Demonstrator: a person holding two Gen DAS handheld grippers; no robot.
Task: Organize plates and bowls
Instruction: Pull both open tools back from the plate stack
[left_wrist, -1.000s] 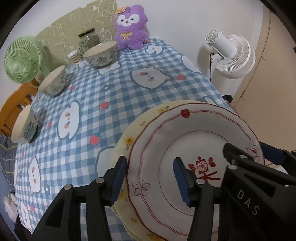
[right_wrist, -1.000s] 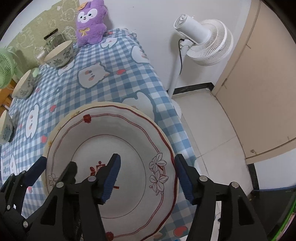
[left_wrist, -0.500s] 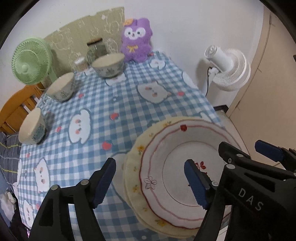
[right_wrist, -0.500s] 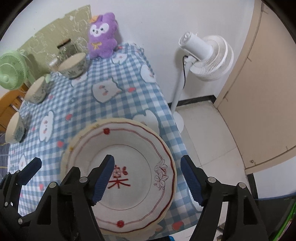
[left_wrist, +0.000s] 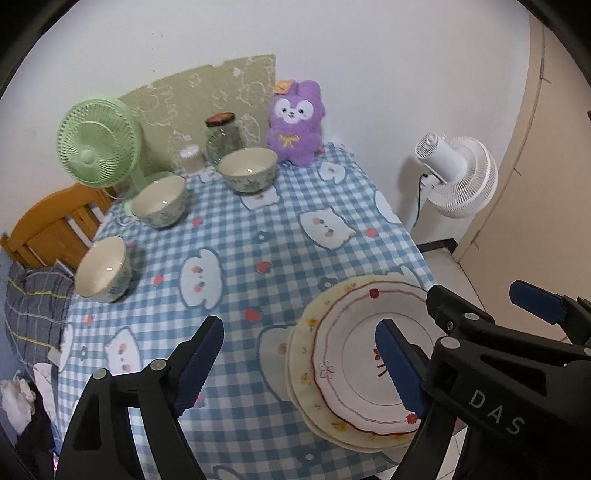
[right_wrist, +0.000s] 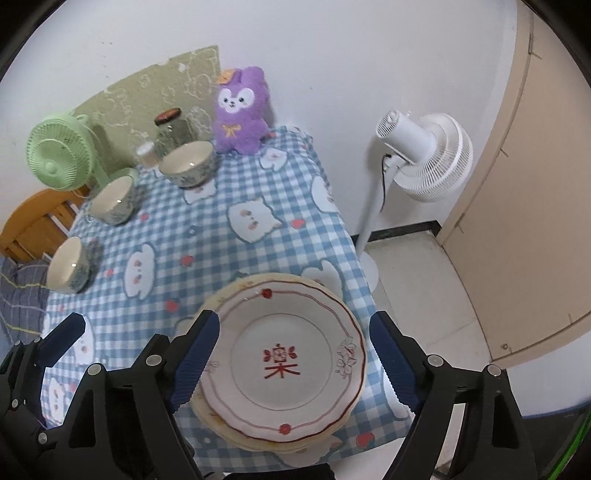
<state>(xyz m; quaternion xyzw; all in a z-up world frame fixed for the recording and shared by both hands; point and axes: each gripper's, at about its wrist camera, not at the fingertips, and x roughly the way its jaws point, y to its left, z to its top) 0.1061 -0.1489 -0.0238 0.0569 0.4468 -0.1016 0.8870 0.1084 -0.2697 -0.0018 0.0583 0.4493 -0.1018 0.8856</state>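
A white plate with a red rim line (right_wrist: 284, 356) lies on top of a cream plate (right_wrist: 221, 295) near the table's front right corner; the stack also shows in the left wrist view (left_wrist: 354, 350). Three cream bowls stand along the left and back: one near (left_wrist: 103, 269), one middle (left_wrist: 160, 201), one far (left_wrist: 248, 170). My left gripper (left_wrist: 299, 363) is open and empty, high above the table left of the plates. My right gripper (right_wrist: 295, 363) is open and empty, high above the plate stack.
A green desk fan (left_wrist: 98, 146), a glass jar (left_wrist: 221, 138), a small container (left_wrist: 191, 157) and a purple plush toy (left_wrist: 295, 122) stand at the table's back. A white floor fan (right_wrist: 424, 155) stands right of the table. A wooden chair (left_wrist: 51, 229) is at the left.
Both grippers have risen and pulled back from the plates and opened wider. The red-rimmed plate stays on the cream plate.
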